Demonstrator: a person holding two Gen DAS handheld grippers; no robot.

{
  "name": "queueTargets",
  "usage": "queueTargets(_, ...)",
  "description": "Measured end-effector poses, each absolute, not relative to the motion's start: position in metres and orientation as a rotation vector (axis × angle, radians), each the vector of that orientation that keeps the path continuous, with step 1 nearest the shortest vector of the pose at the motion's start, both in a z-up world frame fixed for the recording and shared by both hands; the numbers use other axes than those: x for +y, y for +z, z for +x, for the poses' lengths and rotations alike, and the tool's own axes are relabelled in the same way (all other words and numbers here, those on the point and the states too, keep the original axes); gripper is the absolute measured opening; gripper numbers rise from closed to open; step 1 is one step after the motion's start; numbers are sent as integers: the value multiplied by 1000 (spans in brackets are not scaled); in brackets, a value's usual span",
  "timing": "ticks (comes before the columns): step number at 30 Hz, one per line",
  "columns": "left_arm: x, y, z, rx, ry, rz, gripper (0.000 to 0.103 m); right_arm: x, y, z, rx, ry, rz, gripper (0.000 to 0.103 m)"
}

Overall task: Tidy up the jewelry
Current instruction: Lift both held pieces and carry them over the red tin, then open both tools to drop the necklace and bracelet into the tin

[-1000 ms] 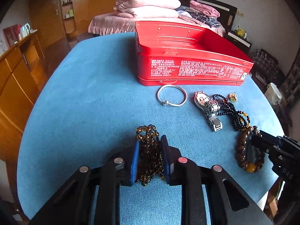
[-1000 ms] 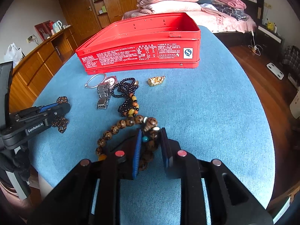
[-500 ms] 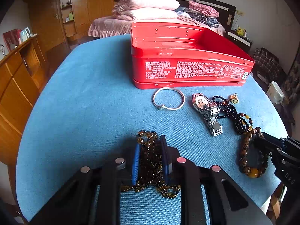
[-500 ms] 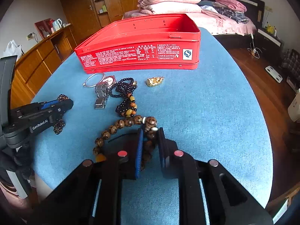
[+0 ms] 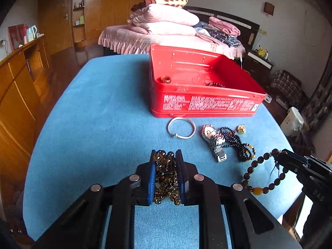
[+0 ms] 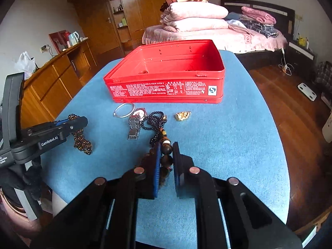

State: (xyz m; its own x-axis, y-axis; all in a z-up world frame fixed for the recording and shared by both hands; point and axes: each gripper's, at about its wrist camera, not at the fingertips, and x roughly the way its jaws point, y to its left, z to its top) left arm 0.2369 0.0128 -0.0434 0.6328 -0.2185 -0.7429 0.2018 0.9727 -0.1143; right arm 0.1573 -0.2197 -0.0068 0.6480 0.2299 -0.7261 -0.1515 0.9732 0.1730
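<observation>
My left gripper [image 5: 166, 155] is shut on a bunch of small amber-brown beads [image 5: 166, 178] and holds it above the blue table; the beads hang from it in the right wrist view [image 6: 82, 140]. My right gripper [image 6: 166, 145] is shut on a bracelet of large brown beads [image 6: 166, 159], which hangs in a loop in the left wrist view [image 5: 261, 178]. The open red tin [image 5: 207, 101] stands behind, with a brown ring [image 5: 164, 80] and dark beads [image 5: 215, 85] inside. On the table lie a silver bangle [image 5: 181, 130], a watch [image 5: 214, 143], a black bead string [image 5: 236, 143] and a gold charm [image 5: 241, 129].
The round table [image 5: 93, 114] has a blue cloth and its edge is close in front. A wooden sideboard [image 5: 18, 78] is to the left, a bed [image 5: 166, 37] with folded quilts behind the tin. Wooden floor [image 6: 290, 114] lies to the right.
Both grippers have closed on their beads and lifted them off the table. The views have risen, so the inside of the tin now shows.
</observation>
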Motion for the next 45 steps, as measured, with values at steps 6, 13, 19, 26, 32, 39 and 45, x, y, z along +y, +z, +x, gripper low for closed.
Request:
queueTargets(6, 10, -28, 237, 814, -253, -31, 18, -218, 9, 162, 805, 233, 96, 10)
queueTargets(13, 0, -18, 250, 802, -266, -27, 18, -219, 27, 177, 779, 247, 88, 10)
queueTargets(19, -10, -12, 269, 798, -269, -26, 18, -221, 36, 199, 773, 244, 83, 10)
queueTargets(26, -22, 16, 289, 748, -302, -52, 18, -224, 60, 225, 735, 245, 77, 10)
queueTargets(32, -35, 41, 314, 700, -312, -62, 18, -227, 76, 256, 720, 247, 78, 10)
queueTargets(39, -49, 38, 363, 712, -267, -46, 18, -234, 75, 304, 734, 221, 90, 10)
queueTargets(45, -58, 14, 405, 764, -223, -18, 18, -241, 59, 342, 773, 204, 103, 10)
